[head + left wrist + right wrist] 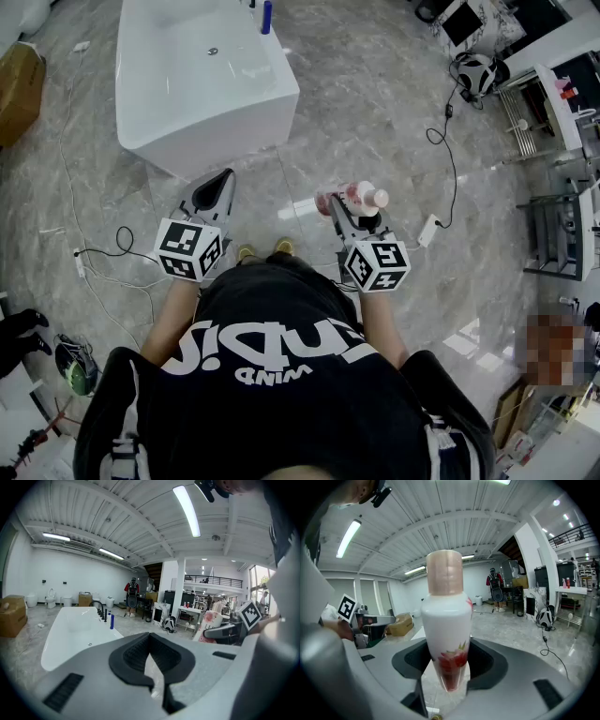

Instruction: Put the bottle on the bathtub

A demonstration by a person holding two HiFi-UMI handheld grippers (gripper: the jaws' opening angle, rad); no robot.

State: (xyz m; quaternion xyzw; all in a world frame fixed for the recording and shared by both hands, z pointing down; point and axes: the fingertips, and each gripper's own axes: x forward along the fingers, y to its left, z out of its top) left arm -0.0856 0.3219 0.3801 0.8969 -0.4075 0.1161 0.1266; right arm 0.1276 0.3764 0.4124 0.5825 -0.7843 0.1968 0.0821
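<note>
A white bottle (446, 620) with a tan cap and a red flower print stands upright between the jaws of my right gripper (450, 679), which is shut on its lower end. From the head view the bottle (364, 197) lies over the marble floor, right of and nearer than the white bathtub (202, 94). My left gripper (223, 183) hovers just in front of the tub's near corner, jaws together with nothing in them. In the left gripper view the closed pads (157, 684) sit below the bathtub (70, 637), with the bottle (209, 624) at the right.
A blue bottle (111, 621) and a dark faucet (98, 608) stand on the tub's far rim. Cables and a power strip (431, 230) lie on the floor at the right. A cardboard box (19, 84) sits far left and metal racks (562, 216) far right. A person (132, 597) stands in the distance.
</note>
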